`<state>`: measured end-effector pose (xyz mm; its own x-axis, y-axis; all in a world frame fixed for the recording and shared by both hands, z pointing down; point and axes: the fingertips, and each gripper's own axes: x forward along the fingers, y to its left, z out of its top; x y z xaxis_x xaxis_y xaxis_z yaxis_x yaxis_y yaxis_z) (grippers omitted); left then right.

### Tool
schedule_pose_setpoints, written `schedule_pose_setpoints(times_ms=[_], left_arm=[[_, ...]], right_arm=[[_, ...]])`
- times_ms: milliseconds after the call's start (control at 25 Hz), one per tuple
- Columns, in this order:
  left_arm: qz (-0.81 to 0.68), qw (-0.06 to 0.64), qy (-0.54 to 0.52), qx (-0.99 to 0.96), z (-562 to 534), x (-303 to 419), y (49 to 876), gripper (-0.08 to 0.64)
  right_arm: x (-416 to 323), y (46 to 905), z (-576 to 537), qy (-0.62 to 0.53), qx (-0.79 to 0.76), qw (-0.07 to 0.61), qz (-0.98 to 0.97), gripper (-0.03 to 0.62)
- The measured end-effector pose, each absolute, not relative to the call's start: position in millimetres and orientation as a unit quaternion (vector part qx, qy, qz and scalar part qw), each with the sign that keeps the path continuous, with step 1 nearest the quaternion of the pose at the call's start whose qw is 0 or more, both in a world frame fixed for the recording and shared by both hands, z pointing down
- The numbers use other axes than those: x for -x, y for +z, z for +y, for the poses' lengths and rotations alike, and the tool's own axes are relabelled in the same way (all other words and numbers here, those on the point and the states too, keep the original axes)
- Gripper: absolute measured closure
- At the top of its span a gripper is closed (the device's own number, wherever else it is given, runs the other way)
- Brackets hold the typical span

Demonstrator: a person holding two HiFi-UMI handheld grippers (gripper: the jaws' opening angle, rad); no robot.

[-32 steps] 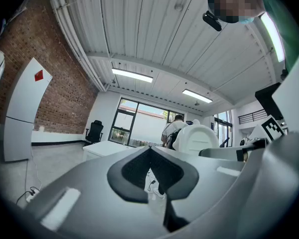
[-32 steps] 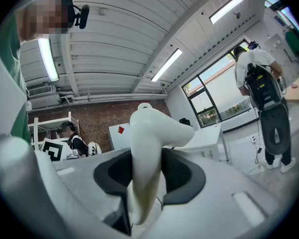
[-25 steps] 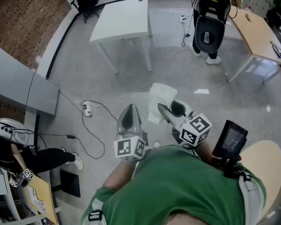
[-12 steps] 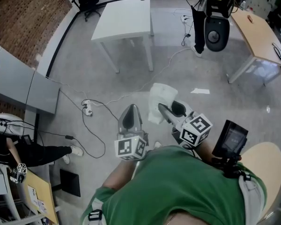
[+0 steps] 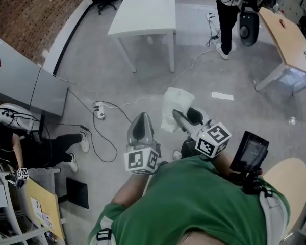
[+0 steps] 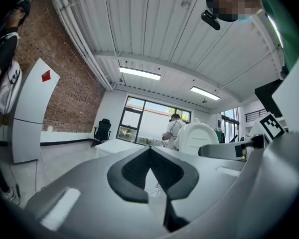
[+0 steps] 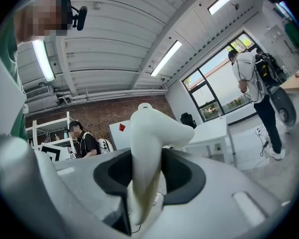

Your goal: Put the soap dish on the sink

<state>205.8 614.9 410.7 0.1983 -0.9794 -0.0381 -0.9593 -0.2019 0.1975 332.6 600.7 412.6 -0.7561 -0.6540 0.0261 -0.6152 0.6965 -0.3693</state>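
Head view: both claws are held out level in front of a green-shirted torso [image 5: 194, 203], above a grey concrete floor [image 5: 117, 75].

Right claw [image 5: 186, 117]: clamped on the white, curved plastic soap dish [image 5: 174, 103]. Right gripper view shows the dish standing upright between the dark pads, its bulbous upper end rising past the claw tips and leaning to the picture's right. Pads press it on both sides. The dish is carried in the air, touching nothing but the claw.

Left claw [image 5: 142, 117]: just beside the right one, apart from the dish. Left gripper view shows its two dark pads meeting at the tip, nothing between them.

Each gripper has a black-and-white marker cube at its rear, left [image 5: 142, 160] and right [image 5: 213, 140].

Surroundings:
- A white rectangular table [image 5: 145, 14] stands well ahead.
- A white cable with a power strip [image 5: 98, 106] lies on the floor to the left.
- A seated person in black [image 5: 20, 147] is at the far left edge.
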Motion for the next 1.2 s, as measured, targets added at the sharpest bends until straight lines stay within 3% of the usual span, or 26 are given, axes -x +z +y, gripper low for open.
schedule_pose_setpoints(times_ms=[1200], left_arm=[[-0.697,0.051,-0.047,-0.713,430.3,-92.2,404.2,0.554]], right_arm=[[-216.2,413.4,392.8,-0.209,0.258,0.062,0.941,0.448]])
